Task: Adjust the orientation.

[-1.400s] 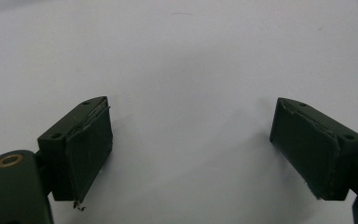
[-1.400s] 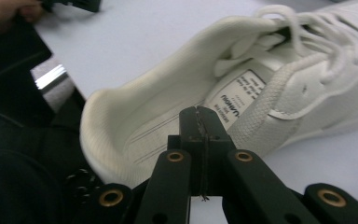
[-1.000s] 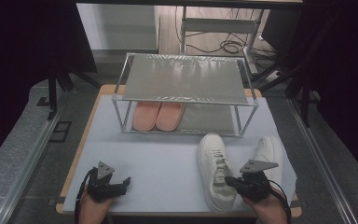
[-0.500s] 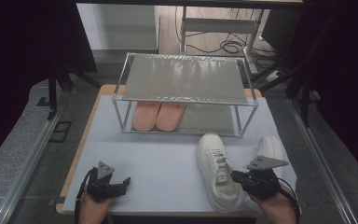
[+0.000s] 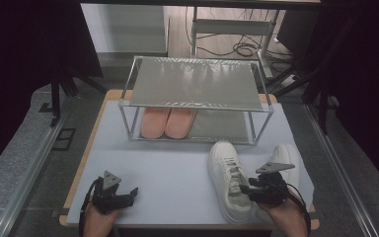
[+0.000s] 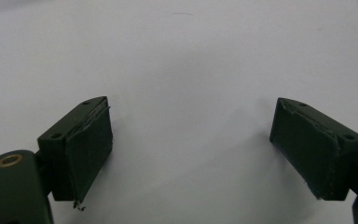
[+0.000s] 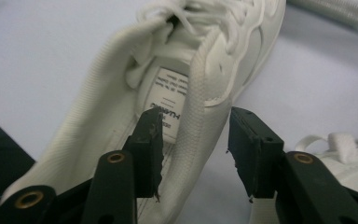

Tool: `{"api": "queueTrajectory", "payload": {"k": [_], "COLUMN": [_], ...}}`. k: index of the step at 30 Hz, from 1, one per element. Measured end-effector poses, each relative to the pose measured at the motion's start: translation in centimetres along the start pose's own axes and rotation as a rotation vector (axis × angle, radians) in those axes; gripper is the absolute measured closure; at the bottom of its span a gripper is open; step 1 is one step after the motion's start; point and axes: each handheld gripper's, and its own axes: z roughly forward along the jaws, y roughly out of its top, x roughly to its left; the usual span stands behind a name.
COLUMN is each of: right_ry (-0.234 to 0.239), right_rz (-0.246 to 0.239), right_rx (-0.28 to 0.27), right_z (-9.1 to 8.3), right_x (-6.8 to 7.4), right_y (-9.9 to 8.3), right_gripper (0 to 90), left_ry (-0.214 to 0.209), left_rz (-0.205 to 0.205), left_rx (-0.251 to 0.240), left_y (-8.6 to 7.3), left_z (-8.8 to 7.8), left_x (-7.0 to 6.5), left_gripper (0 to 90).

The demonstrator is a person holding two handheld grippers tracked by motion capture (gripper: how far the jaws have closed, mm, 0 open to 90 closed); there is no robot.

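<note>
A white sneaker [image 5: 229, 180] lies on the pale table [image 5: 168, 168] at the front right, toe pointing away. A second white sneaker [image 5: 286, 158] lies just to its right. My right gripper [image 5: 250, 190] is at the first sneaker's heel end. In the right gripper view my right gripper [image 7: 196, 121] straddles the sneaker's [image 7: 205, 42] side collar, one jaw inside the shoe and one outside. Its jaws have just been opening, and a gap shows beside the outer pad. My left gripper [image 5: 131, 192] rests at the front left, and my left gripper [image 6: 191, 121] is open over bare table.
A metal two-level rack [image 5: 197, 81] stands at the back of the table with a pair of pink slippers [image 5: 168, 122] on its lower level. The table's front edge runs just under both hands. Cables and stands lie on the floor beyond.
My right gripper's jaws have parted from the sneaker's collar, and the hand has shifted slightly. The sneaker rests on the table. The left hand has not moved.
</note>
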Motion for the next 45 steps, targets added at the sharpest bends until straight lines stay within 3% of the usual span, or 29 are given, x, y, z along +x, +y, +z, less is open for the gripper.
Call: {"api": "queueTrajectory", "payload": {"k": [6,18,27,30,37,45], "right_ry": [-0.003,0.015,-0.005,-0.006,0.109,0.196], "right_rz": [0.001,0.015,0.032,0.059,0.118,0.147], "right_rx": [0.051,0.097,0.135,0.127,0.095,0.072], "right_z": [1.1,0.3,0.5,0.4,0.1,0.0], "right_x": [0.1,0.3,0.4,0.0,-1.0,-1.1], "right_y": [-0.3,-0.8,-0.2,-0.1,0.0,0.7], "right_gripper": [54.7,60.8,78.3,82.0,83.8,84.1], "left_ry": [0.000,0.000,-0.001,0.000,-0.001,0.000], "left_rz": [0.000,0.000,0.000,0.000,-0.001,0.001], "left_rx": [0.000,0.000,0.000,0.000,0.000,0.001], "left_y": [0.0,0.0,0.0,0.0,0.0,0.0], "left_z": [0.0,0.0,0.0,0.0,0.0,0.0], "left_x": [0.0,0.0,0.0,0.0,0.0,0.0], "left_gripper": [12.9,12.9,12.9,12.9,12.9,13.0]}}
